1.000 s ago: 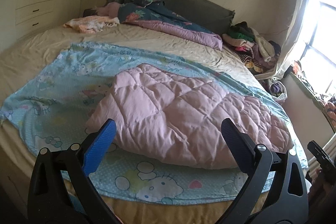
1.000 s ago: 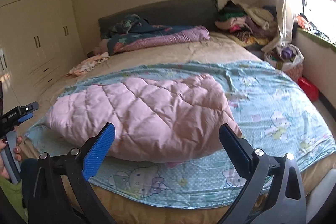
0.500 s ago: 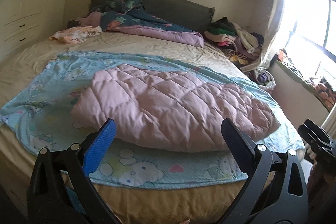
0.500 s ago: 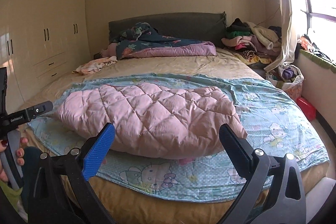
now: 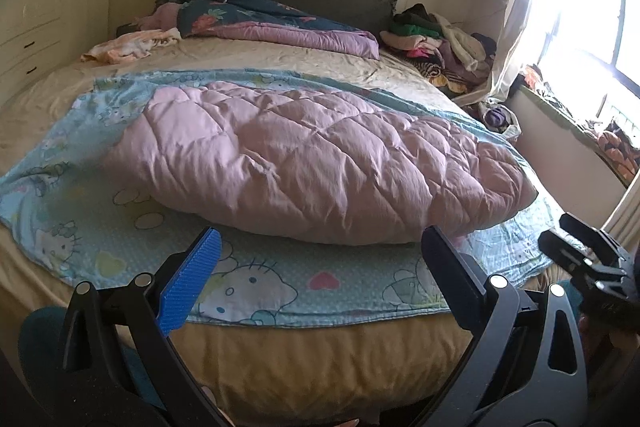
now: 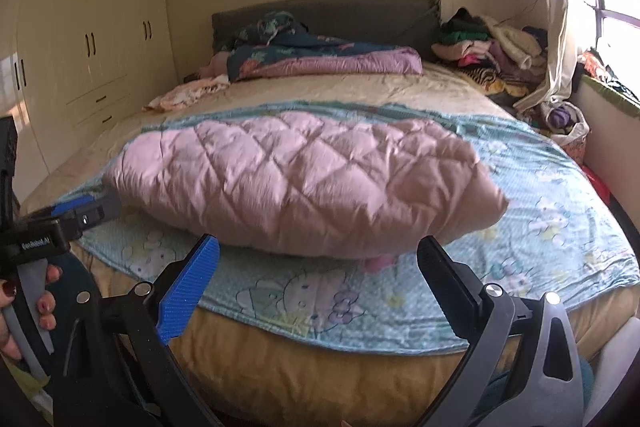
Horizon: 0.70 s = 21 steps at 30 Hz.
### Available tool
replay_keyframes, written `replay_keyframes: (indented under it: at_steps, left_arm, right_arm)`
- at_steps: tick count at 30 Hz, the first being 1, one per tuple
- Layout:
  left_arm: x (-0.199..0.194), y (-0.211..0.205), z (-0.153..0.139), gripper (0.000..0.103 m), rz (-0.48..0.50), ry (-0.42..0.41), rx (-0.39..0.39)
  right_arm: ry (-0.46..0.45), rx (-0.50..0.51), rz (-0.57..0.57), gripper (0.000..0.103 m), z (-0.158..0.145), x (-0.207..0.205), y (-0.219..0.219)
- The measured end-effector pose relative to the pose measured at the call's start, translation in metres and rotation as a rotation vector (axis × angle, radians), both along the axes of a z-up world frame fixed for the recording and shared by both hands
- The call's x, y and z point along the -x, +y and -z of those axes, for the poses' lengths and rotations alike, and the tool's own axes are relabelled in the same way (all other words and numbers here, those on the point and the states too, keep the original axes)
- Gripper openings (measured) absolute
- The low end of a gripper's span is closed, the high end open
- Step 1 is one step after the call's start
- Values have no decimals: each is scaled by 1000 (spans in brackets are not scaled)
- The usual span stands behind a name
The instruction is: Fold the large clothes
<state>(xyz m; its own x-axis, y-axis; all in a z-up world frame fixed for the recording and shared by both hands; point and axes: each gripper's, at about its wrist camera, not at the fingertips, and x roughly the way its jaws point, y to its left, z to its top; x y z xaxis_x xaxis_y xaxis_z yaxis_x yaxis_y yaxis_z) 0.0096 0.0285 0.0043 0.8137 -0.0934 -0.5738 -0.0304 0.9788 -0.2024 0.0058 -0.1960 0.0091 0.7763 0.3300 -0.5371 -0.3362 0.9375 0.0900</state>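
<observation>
A pink quilted padded garment (image 5: 320,163) lies folded in a thick bundle on a light blue cartoon-print sheet (image 5: 256,283) spread over the bed. It also shows in the right wrist view (image 6: 304,183) on the same sheet (image 6: 552,219). My left gripper (image 5: 320,251) is open and empty, held off the foot of the bed, apart from the garment. My right gripper (image 6: 318,255) is open and empty, also short of the bed's near edge. Each gripper shows at the side of the other's view.
The bed's near edge (image 5: 320,355) lies right below the grippers. A dark floral duvet (image 5: 280,23) and a peach cloth (image 5: 132,47) lie near the headboard. A pile of clothes (image 6: 492,47) sits at the far right. Wardrobes (image 6: 88,39) line the left wall, a window (image 5: 592,11) the right.
Both grippers have drawn back and down from the garment toward the foot of the bed. More of the bed's front edge shows now. The garment has not moved.
</observation>
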Motion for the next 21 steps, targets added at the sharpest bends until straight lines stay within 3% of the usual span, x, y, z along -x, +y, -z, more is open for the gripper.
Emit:
replay_keyframes:
  at_steps: [21]
  left_arm:
    - [-2,0,2,94,3,19,-4]
  right_arm:
    - [7,0,-23,99,2,2,5]
